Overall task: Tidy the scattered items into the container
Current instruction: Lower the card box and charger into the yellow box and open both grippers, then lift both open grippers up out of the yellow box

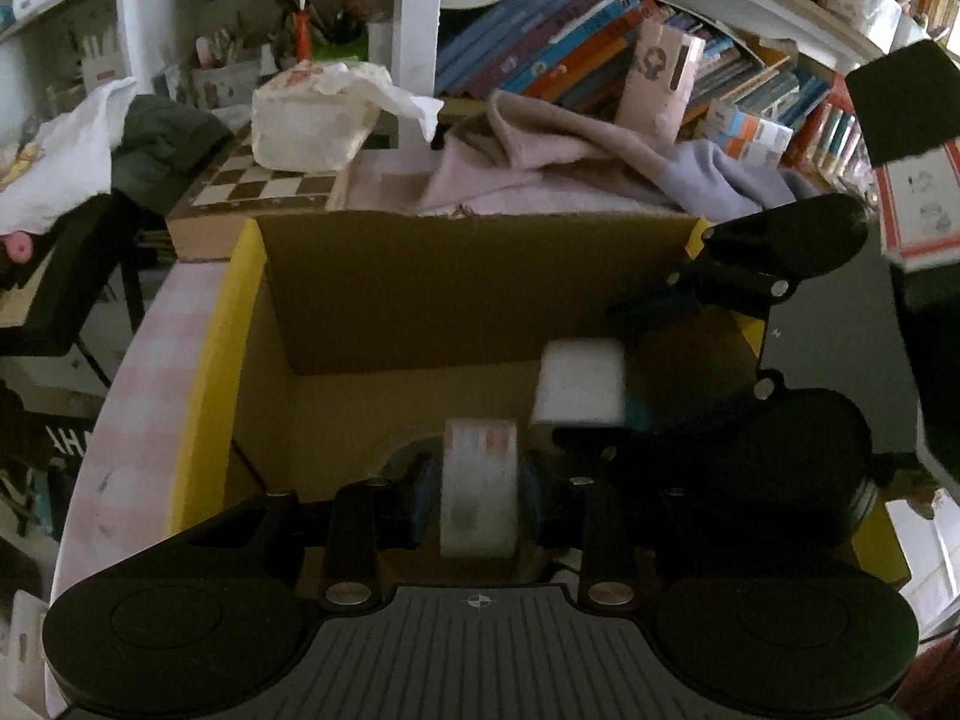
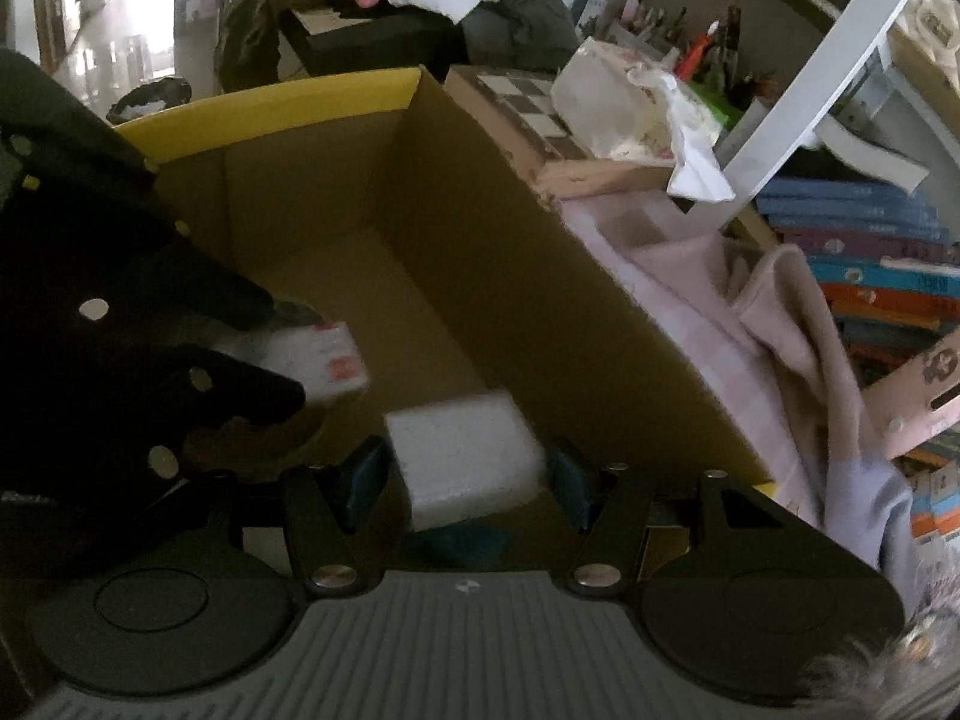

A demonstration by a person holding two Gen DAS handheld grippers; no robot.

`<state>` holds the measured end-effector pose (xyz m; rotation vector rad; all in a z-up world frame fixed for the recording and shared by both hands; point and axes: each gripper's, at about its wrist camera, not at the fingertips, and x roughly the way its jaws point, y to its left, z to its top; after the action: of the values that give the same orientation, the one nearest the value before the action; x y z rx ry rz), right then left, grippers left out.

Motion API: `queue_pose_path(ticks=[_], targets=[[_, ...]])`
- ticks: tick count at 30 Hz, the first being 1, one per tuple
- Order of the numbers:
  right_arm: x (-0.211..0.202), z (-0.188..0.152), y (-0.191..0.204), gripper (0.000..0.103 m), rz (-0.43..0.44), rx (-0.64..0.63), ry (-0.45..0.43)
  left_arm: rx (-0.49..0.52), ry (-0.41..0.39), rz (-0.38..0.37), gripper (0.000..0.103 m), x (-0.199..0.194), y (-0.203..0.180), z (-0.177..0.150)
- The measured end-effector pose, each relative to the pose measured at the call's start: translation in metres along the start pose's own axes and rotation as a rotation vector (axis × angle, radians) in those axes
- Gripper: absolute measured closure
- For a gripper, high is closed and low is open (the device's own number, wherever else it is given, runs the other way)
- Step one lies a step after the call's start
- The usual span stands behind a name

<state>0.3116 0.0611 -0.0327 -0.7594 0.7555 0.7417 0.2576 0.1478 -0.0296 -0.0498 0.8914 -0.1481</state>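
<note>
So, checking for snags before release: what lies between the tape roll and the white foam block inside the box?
Only bare cardboard box floor separates the tape roll from the white foam block, in the right wrist view.

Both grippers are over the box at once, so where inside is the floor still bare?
Bare floor lies along the cardboard box's far end and its yellow-edged side. Crowded near end: left gripper with tape roll, right gripper around the white foam block.

left wrist: close above cardboard box (image 1: 420, 300), facing 12 o'clock toward bookshelf (image 1: 600, 48).
right wrist: close, angled across it.
shared: box interior, chessboard (image 2: 528, 102).
</note>
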Motion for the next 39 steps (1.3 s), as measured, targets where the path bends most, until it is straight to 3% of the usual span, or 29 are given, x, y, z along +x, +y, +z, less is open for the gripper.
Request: queue_pose_path(ticks=[4, 8, 19, 31, 39], targets=[[-0.005, -0.001, 0.0, 0.031, -0.034, -0.007, -0.021, -0.01, -0.027, 0.016, 0.055, -0.007, 0.002, 0.0], [-0.02, -0.006, -0.003, 0.03, -0.041, 0.031, -0.057, -0.033, -0.08, 0.001, 0.037, -0.023, 0.002, -0.001], [-0.09, -0.025, 0.003, 0.028, -0.125, 0.141, -0.211, -0.031, -0.208, -0.005, 0.024, -0.075, -0.021, -0.011], [-0.188, -0.077, 0.022, 0.029, -0.241, 0.33, -0.383, -0.017, -0.357, 0.006, 0.015, -0.156, -0.058, -0.054], [-0.241, -0.116, 0.045, 0.029, -0.31, 0.491, -0.482, -0.041, -0.441, 0.043, 0.014, -0.201, -0.07, -0.091]])
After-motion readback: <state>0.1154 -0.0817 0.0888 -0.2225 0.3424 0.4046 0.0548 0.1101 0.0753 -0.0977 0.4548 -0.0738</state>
